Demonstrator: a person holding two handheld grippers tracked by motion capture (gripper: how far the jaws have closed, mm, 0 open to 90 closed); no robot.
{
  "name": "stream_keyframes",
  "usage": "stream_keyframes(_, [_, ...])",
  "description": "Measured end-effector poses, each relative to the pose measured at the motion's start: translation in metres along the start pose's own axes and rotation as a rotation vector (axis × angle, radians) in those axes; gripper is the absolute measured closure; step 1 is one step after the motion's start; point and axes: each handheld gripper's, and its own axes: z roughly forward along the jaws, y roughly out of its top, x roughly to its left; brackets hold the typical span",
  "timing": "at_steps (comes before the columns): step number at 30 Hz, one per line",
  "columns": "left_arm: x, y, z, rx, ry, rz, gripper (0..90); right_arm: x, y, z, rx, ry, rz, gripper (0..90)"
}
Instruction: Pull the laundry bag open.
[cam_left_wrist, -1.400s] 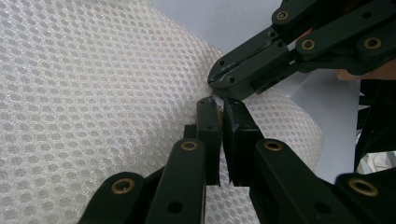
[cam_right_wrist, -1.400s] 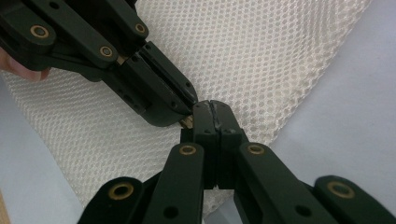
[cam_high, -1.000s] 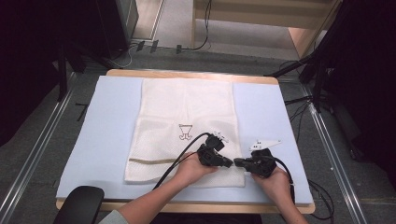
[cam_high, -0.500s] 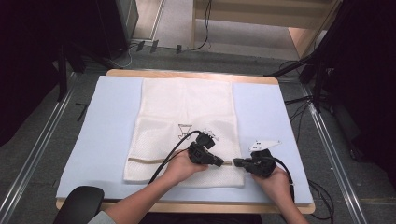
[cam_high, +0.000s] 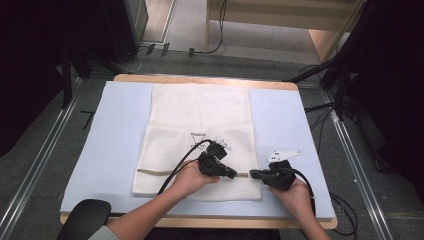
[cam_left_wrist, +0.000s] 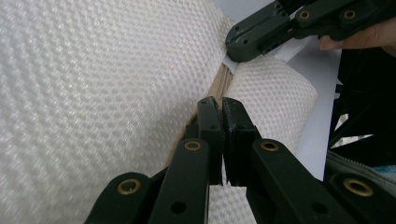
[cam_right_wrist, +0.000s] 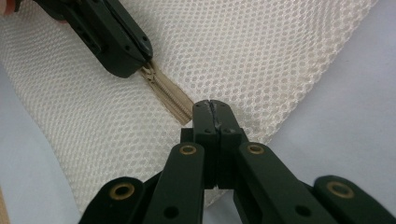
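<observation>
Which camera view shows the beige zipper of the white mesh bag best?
The right gripper view: the zipper lies close and sharp between both grippers' tips. The left gripper view shows a thin strip above its jaws. The high view shows a faint line.

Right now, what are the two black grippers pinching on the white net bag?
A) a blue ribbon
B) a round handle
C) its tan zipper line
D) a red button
C: both the left gripper and the right gripper close on the tan zipper running across the white mesh bag.
</observation>
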Motion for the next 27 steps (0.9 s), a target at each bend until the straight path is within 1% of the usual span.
stream_keyframes(1, [0.0, -0.001, -0.001, 0.0, -0.002, 0.002, 88.9, 0.0, 0.0, 0.0, 0.0, 0.0, 0.0, 90.0])
stream_keyframes(2, [0.0, -0.003, -0.003, -0.004, -0.003, -0.005, 88.9, 0.0, 0.0, 0.0, 0.002, 0.002, 0.004, 90.0])
stream_keyframes(3, [0.001, -0.004, -0.005, 0.002, 0.002, 0.0, 88.9, 0.0, 0.0, 0.0, 0.002, 0.002, 0.004, 90.0])
stream_keyframes(6, [0.002, -0.005, -0.009, 0.002, -0.003, 0.001, 88.8, 0.001, 0.001, 0.0, 0.009, -0.003, 0.001, 90.0])
stream_keyframes(7, [0.002, -0.005, -0.009, 0.006, -0.004, -0.001, 88.8, 0.001, 0.001, 0.0, 0.005, -0.009, -0.013, 90.0])
stream_keyframes(8, [0.002, -0.005, -0.009, 0.011, 0.006, 0.006, 88.8, 0.001, 0.001, 0.0, 0.005, -0.009, -0.013, 90.0])
stream_keyframes(9, [0.002, -0.005, -0.009, 0.003, -0.005, 0.005, 88.8, 0.001, 0.001, 0.0, 0.006, -0.01, -0.013, 90.0])
stream_keyframes(12, [0.003, -0.007, -0.013, 0.014, -0.004, 0.004, 88.8, 0.001, 0.0, 0.0, -0.002, -0.01, -0.013, 90.0])
stream_keyframes(14, [0.005, -0.009, -0.016, 0.017, -0.004, 0.003, 88.8, 0.0, -0.001, 0.0, -0.005, 0.001, -0.012, 90.0])
stream_keyframes(17, [0.004, -0.01, -0.018, 0.007, -0.004, 0.005, 88.8, 0.0, -0.001, 0.0, -0.007, 0.001, -0.015, 90.0])
stream_keyframes(18, [0.004, -0.01, -0.019, 0.012, 0.0, 0.013, 88.8, 0.0, -0.001, 0.0, -0.007, 0.003, -0.015, 90.0])
stream_keyframes(20, [0.005, -0.01, -0.02, 0.015, -0.004, 0.013, 88.8, 0.0, -0.001, 0.0, -0.007, 0.002, -0.015, 90.0])
stream_keyframes(21, [0.005, -0.011, -0.022, 0.005, -0.007, 0.005, 88.8, 0.0, -0.001, 0.0, -0.007, 0.001, -0.016, 90.0])
stream_keyframes(22, [0.005, -0.011, -0.022, 0.011, -0.002, 0.004, 88.8, 0.0, -0.001, 0.0, -0.009, 0.002, -0.015, 90.0])
stream_keyframes(23, [0.005, -0.011, -0.022, 0.015, 0.0, 0.012, 88.8, 0.0, -0.001, 0.0, -0.009, 0.003, -0.015, 90.0])
stream_keyframes(24, [0.005, -0.011, -0.022, 0.016, 0.003, 0.008, 88.8, 0.0, -0.001, 0.0, -0.01, 0.003, -0.014, 90.0])
stream_keyframes(25, [0.005, -0.011, -0.023, 0.02, 0.003, 0.013, 88.8, 0.0, -0.001, 0.0, -0.009, 0.001, -0.015, 90.0])
stream_keyframes(27, [0.007, -0.012, -0.025, 0.013, 0.0, 0.002, 88.8, 0.0, -0.001, 0.0, -0.008, 0.0, -0.016, 90.0])
